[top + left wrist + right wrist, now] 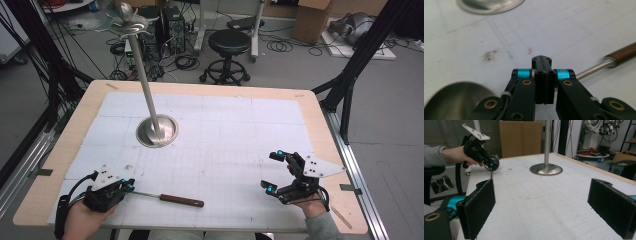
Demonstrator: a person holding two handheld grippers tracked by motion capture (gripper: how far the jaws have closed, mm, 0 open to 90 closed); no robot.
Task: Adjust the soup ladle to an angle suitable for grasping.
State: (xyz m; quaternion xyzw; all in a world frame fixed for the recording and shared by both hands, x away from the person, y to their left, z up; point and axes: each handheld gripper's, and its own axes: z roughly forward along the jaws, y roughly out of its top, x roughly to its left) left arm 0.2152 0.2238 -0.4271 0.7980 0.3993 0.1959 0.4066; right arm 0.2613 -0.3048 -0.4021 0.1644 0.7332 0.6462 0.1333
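Ladle (pixel 167 198) is what I'm working with: it lies flat on the worktop (pixel 210 145) near the front edge, at about 7 o'clock from the middle. Its long axis runs roughly 9 to 3, with the brown wooden handle (pixel 181 201) toward 3 and the thin metal shaft leading back toward 9. My left claw (pixel 127 187) sits right at the shaft's 9 o'clock end; in the left gripper view its jaws are pressed together, and the shaft (pixel 591 69) comes out from just behind them, so I judge it is clamped on the shaft, though the contact itself is hidden. The round metal bowl (pixel 454 100) shows low at 8 o'clock in that view.

My right claw (pixel 274 172) hangs well apart at 3 o'clock from the handle, jaws spread wide and holding nothing. The left is plainly the nearer one.

The tall metal stand (pixel 145 75) rises from its round base (pixel 157 131) at 12 o'clock from the ladle, tilted slightly in the high view, with a dish-like top. Nothing lies between ladle and base. In my judgement, any lift toward the stand must keep the long handle from swinging into the pole.
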